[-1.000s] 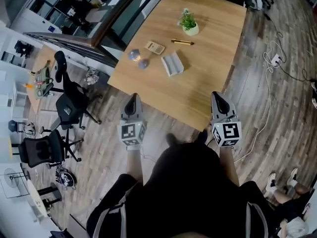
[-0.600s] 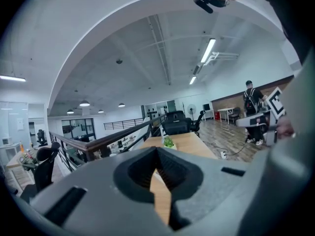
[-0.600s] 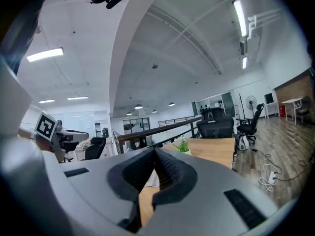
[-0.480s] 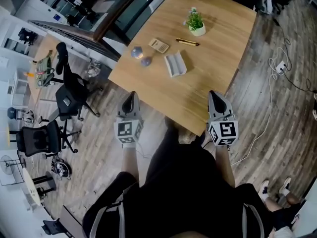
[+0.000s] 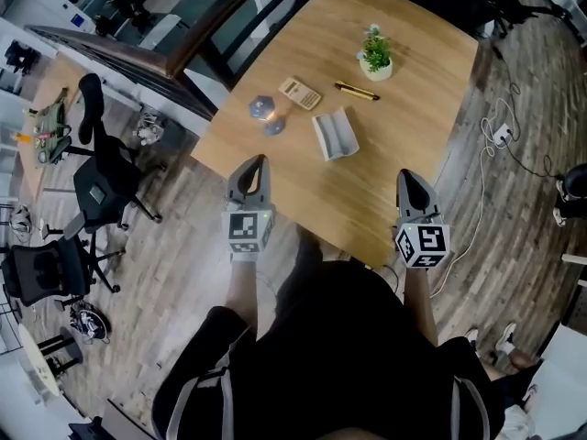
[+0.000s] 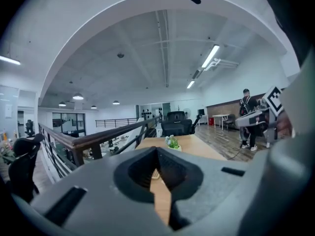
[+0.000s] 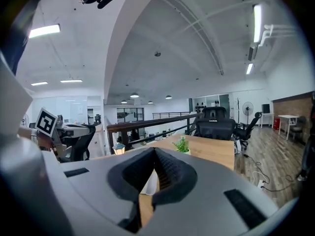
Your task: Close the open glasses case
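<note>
The open glasses case (image 5: 335,134), pale grey, lies with its lid up in the middle of the wooden table (image 5: 404,108). In the right gripper view a white strip of the case (image 7: 150,181) shows between the jaws. My left gripper (image 5: 257,161) hovers over the table's near left edge, well short of the case, its jaws together and empty. My right gripper (image 5: 404,176) is at the near right edge, also shut on nothing. In their own views the left gripper (image 6: 157,151) and the right gripper (image 7: 155,151) both point along the table toward the far end.
Behind the case are a small potted plant (image 5: 376,55), a dark pen (image 5: 356,90), a beige calculator-like item (image 5: 300,93) and two bluish round objects (image 5: 261,107). Office chairs (image 5: 101,177) stand on the floor at left. A white cable (image 5: 486,154) runs along the floor at right.
Both grippers have moved forward to the table's near edge, the left one more than before onto the tabletop. The case and other items have not moved on the table.
</note>
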`<move>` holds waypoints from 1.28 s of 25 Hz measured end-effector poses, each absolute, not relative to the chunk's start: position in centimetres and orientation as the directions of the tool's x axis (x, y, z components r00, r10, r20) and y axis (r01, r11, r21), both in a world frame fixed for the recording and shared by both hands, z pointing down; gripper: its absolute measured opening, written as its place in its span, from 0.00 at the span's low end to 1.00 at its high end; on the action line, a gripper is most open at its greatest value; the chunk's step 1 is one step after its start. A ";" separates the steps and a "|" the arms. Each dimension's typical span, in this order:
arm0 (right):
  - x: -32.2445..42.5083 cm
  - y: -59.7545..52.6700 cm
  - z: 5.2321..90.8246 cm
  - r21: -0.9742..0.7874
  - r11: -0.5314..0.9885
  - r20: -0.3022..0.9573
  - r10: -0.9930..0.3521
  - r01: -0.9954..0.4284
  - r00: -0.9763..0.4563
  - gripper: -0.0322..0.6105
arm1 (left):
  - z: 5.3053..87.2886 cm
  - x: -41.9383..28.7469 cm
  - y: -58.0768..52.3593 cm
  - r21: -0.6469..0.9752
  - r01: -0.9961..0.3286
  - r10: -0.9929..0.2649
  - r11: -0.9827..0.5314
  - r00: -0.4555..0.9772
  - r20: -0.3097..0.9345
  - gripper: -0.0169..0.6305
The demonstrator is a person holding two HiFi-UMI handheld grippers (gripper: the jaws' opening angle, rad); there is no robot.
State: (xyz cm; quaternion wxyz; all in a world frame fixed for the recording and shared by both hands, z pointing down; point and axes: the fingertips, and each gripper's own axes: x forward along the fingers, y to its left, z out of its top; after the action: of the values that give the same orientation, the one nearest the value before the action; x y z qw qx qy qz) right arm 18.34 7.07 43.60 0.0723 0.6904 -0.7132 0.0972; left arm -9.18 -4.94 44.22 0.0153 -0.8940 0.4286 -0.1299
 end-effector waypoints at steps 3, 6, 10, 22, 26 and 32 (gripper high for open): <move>17.9 5.4 44.0 -0.014 0.003 0.274 -0.962 -1.000 -0.007 0.07 | 44.8 -7.9 -6.8 -0.121 -0.721 -0.727 -0.682 0.652 0.215 0.02; 16.8 3.9 44.8 0.002 -0.010 0.306 -0.952 -1.000 0.010 0.07 | 45.5 -7.4 -8.6 -0.097 -0.690 -0.692 -0.717 0.689 0.215 0.02; 16.2 2.7 45.7 0.011 -0.019 0.335 -0.942 -1.000 0.022 0.07 | 45.7 -6.8 -10.1 -0.076 -0.669 -0.668 -0.739 0.714 0.211 0.02; 18.3 -2.3 46.7 -0.059 0.119 0.287 -0.949 -0.991 -0.131 0.07 | 46.7 -3.8 -8.9 -0.068 -0.748 -0.737 -0.660 0.627 0.254 0.02; 19.3 -3.8 47.5 -0.081 0.144 0.278 -0.947 -0.986 -0.161 0.07 | 47.5 -2.5 -7.9 -0.075 -0.749 -0.735 -0.658 0.617 0.283 0.02; 19.2 -4.1 48.8 -0.101 0.147 0.293 -0.941 -0.984 -0.171 0.07 | 48.0 -3.4 -8.2 -0.080 -0.756 -0.739 -0.649 0.604 0.298 0.02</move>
State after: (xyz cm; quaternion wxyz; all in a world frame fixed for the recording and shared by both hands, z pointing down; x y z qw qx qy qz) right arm 19.23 -4.07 48.78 0.0801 0.6388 -0.7532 0.1348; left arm -3.36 -8.18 48.03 -0.0274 -0.8950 0.4178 -0.1539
